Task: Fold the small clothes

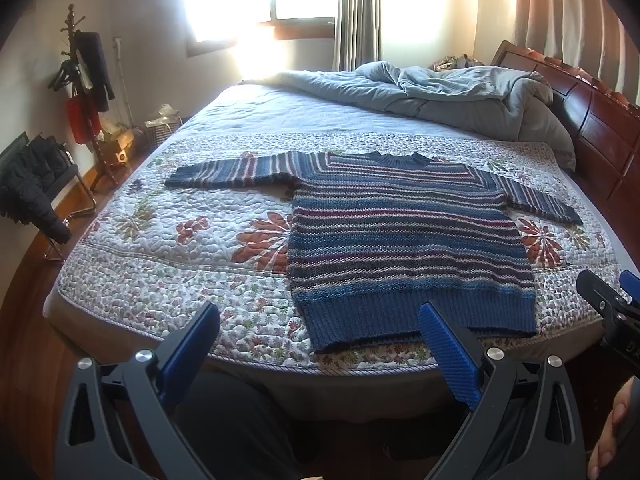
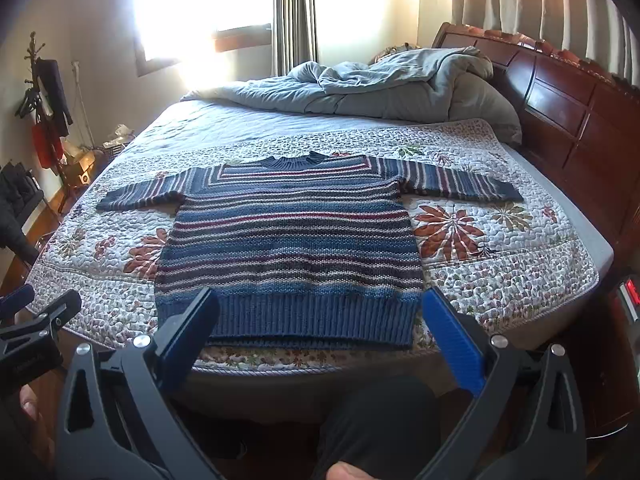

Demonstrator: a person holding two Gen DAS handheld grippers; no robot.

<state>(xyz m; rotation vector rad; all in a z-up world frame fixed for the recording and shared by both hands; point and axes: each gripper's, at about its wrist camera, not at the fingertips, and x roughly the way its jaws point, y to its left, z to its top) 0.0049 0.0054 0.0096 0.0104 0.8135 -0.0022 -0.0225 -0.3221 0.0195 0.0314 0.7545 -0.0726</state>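
Observation:
A small blue knit sweater (image 1: 404, 240) with red and white stripes lies flat on the floral quilt (image 1: 168, 240), sleeves spread out to both sides, hem toward me. It also shows in the right wrist view (image 2: 292, 240). My left gripper (image 1: 320, 316) is open and empty, held above the near bed edge, just left of the hem. My right gripper (image 2: 320, 300) is open and empty, held in front of the hem's middle. The right gripper also shows at the right edge of the left wrist view (image 1: 612, 296).
A crumpled grey duvet (image 1: 440, 96) lies at the far end of the bed by the wooden headboard (image 1: 592, 120). A coat rack (image 1: 84, 80) and a chair with dark clothes (image 1: 32, 184) stand at the left. My legs are below the bed edge.

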